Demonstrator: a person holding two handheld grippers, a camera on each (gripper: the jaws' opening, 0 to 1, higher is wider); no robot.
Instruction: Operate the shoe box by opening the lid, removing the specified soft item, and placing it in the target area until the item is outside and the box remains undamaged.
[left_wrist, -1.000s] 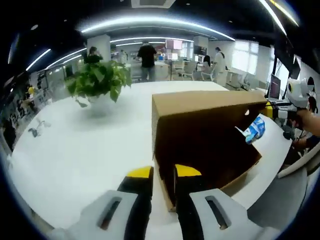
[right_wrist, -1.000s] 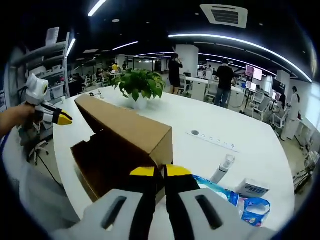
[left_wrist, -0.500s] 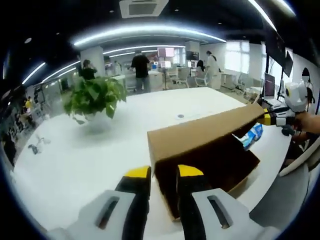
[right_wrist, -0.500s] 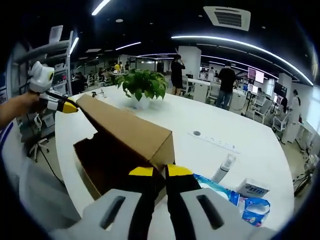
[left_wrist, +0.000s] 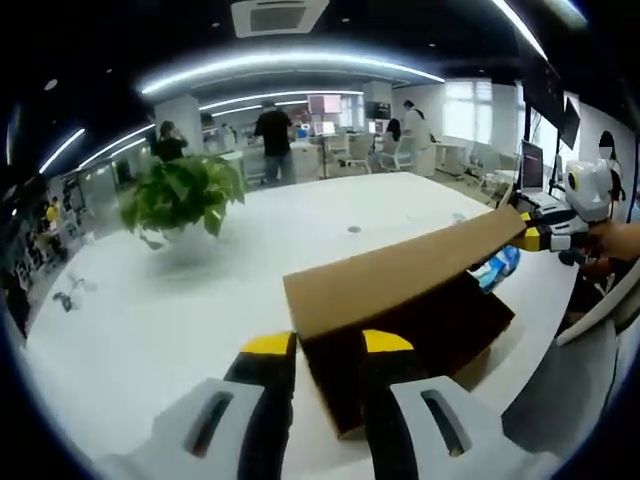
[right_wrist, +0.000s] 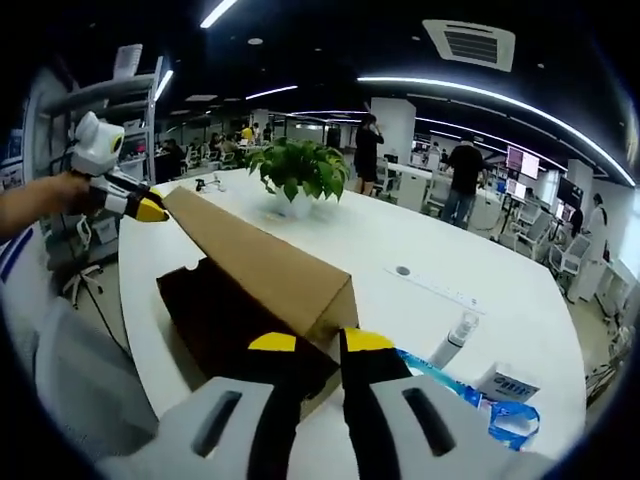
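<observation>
Open-plan office, white worktop (left_wrist: 150, 330), cardboard shoe box (left_wrist: 420, 340) mid-opening.

Sitting near the worktop edge with lid (right_wrist: 260, 262) tilted up, dark interior showing beneath at 6 o'clock in both views. Left gripper (left_wrist: 320, 345) clamping the lid's near corner between yellow-tipped jaws; right gripper (right_wrist: 307, 343) clenching the opposite corner, also appearing at 3 o'clock in the left gripper view at the lid's far end. Showing the left gripper again at 10 o'clock in the right gripper view, touching the lid tip. Lying on the worktop at 4 o'clock in the right gripper view: blue-and-white soft packet (right_wrist: 505, 418), small white box (right_wrist: 500, 385), spray bottle (right_wrist: 450, 340). Standing behind the shoe box, potted plant (left_wrist: 180, 195).
</observation>
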